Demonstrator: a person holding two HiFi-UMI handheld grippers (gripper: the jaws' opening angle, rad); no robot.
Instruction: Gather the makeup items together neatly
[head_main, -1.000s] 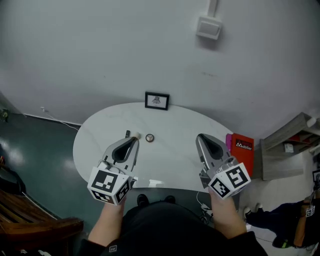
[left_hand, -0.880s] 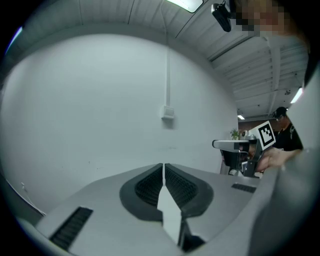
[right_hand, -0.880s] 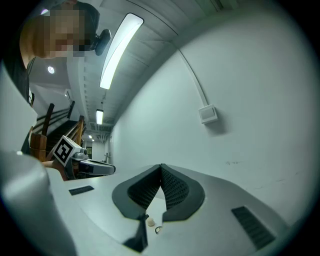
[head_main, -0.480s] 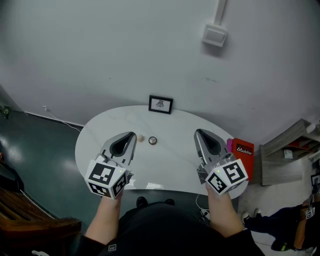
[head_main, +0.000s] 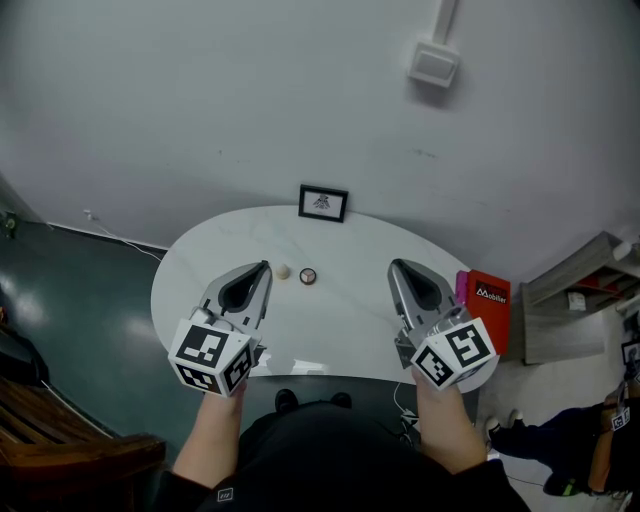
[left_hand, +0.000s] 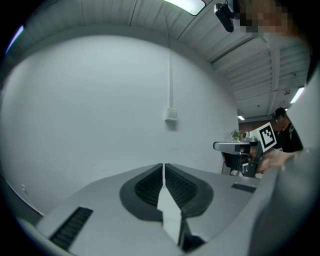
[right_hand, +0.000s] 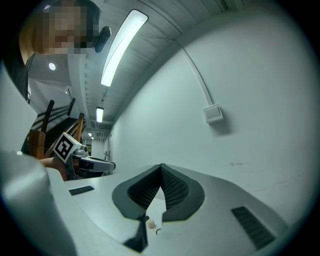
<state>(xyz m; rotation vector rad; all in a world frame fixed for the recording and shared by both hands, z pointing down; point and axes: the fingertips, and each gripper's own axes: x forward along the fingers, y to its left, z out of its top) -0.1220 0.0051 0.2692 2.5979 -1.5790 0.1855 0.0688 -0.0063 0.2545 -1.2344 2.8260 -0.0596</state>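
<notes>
Desk: white oval desk (head_main: 190, 290), mostly bare.
Items: small beige ball (head_main: 284, 271) just beside round dark-rimmed disc (head_main: 308, 276); likely gathered already.
Grippers: left gripper (head_main: 264, 267), right gripper (head_main: 394, 266) pressed together, empty.

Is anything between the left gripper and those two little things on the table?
Nothing visible does. Beside the left gripper lies the beige ball, the small round disc just past it; only bare table between.

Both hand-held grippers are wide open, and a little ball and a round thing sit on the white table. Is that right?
No: the left hand-held gripper and right hand-held gripper are both shut, as the two gripper views show. The ball and round thing do sit on the white table.
</notes>
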